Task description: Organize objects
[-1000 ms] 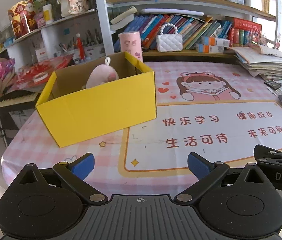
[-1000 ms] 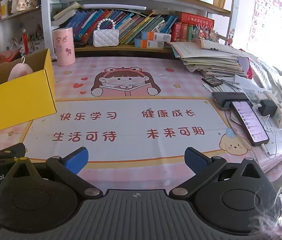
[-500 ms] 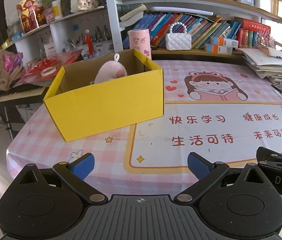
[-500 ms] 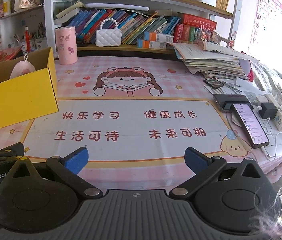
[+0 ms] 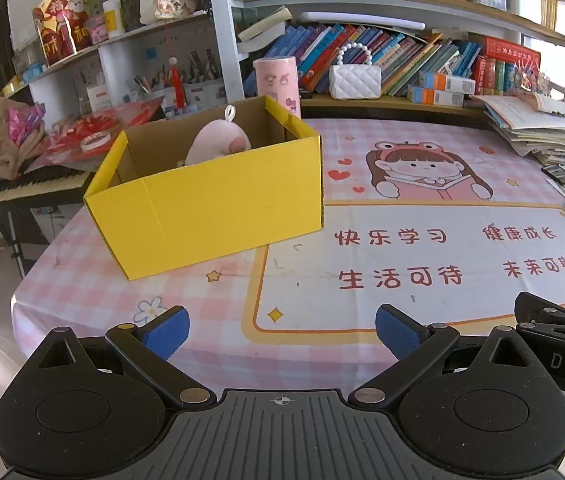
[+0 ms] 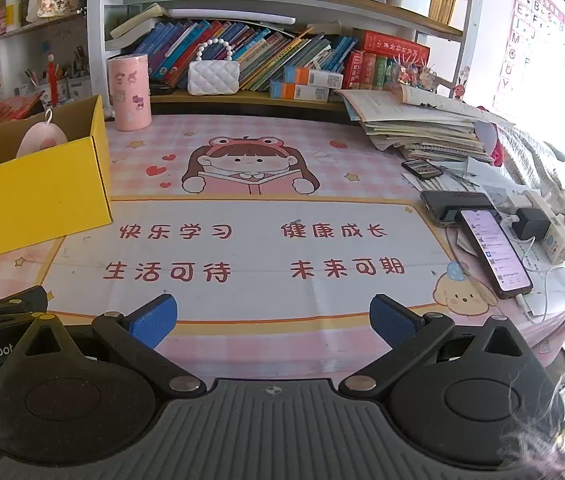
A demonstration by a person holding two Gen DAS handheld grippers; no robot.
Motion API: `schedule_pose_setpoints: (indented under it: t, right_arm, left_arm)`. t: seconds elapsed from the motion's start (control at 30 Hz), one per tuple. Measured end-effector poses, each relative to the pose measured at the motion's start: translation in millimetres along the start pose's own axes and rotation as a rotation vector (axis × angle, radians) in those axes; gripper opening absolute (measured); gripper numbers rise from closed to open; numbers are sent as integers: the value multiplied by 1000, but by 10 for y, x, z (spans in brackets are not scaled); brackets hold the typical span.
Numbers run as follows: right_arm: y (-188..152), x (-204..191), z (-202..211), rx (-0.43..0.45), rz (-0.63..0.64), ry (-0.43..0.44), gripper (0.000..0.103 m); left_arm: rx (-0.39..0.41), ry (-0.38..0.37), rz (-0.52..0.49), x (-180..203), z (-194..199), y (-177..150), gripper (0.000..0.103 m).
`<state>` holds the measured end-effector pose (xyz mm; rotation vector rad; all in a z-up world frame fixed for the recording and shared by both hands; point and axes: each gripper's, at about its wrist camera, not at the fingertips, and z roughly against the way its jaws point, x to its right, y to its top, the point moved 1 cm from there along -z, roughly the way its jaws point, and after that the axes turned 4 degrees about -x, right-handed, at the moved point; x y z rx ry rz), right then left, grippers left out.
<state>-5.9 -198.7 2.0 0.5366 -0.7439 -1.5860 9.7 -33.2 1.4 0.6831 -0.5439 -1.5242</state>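
A pink plush toy (image 5: 218,142) sits in the yellow box (image 5: 218,204); the desk (image 5: 402,256) centre looks bare. Left gripper (image 5: 282,332) and right gripper (image 6: 272,320) are both wide, holding nothing.

Lit phone (image 6: 496,252) beside stacked papers (image 6: 422,128)

The yellow box (image 5: 210,200) now sits farther right and closer in both wrist views.

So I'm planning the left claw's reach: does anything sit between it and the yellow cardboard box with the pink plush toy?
Nothing visible does. Only bare pink checked tablecloth lies between the open left claw and the yellow cardboard box.
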Motion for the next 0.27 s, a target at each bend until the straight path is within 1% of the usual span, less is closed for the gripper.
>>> schedule_pose_setpoints:
  t: [0.27]
  right_arm:
    - [-13, 26, 11, -2, 1, -3, 103]
  left_arm:
    - [-7, -3, -2, 19, 6, -4, 101]
